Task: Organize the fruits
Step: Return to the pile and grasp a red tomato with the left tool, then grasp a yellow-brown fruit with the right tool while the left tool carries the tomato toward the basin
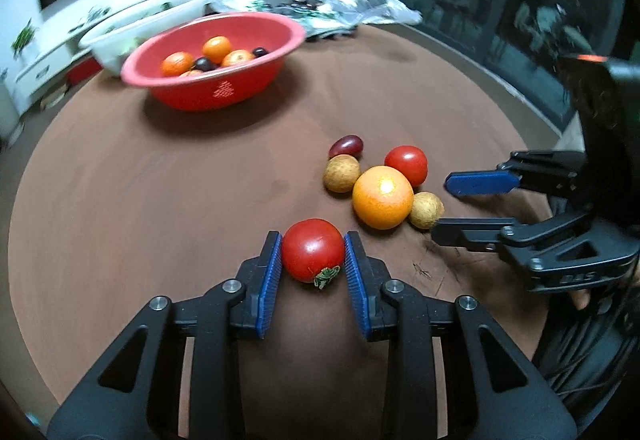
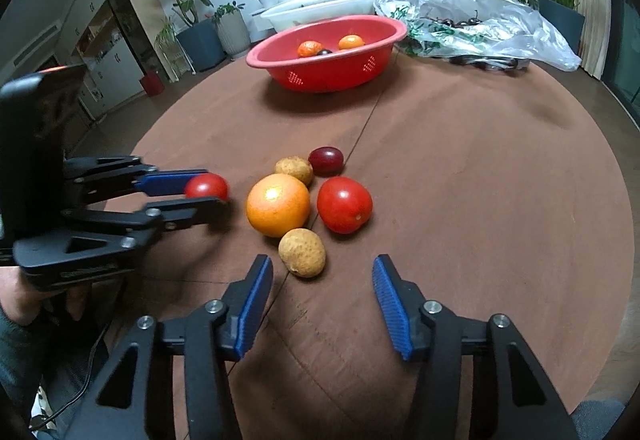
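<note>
My left tongs (image 1: 313, 254) are closed on a red tomato (image 1: 313, 250), both blue pads pressed against its sides, its green stem end turned down toward me. My right tongs (image 2: 322, 296) stand wide apart with nothing between them, just short of the loose cluster on the brown table (image 2: 480, 200). Nearest their open gap lies a tan longan (image 2: 303, 252), touching the orange (image 2: 278, 205) behind it; a second tomato (image 2: 344, 205) sits just to the right of the orange, a second longan (image 2: 294, 170) behind it, and a dark red grape (image 2: 326, 160) at the far side. The held tomato is just beside this cluster on its left, apart from the orange by a narrow strip of bare table. Beyond the cluster a broad stretch of open table runs to the red basin (image 2: 332, 70), which holds small oranges and dark grapes and stands well apart from the cluster. A white tub (image 2: 316, 10) sits just behind the basin near the table's far edge, and a crumpled clear plastic bag (image 2: 472, 20) lies to its right, close to the far rim. The right side of the round table is bare out to its curved edge.
</note>
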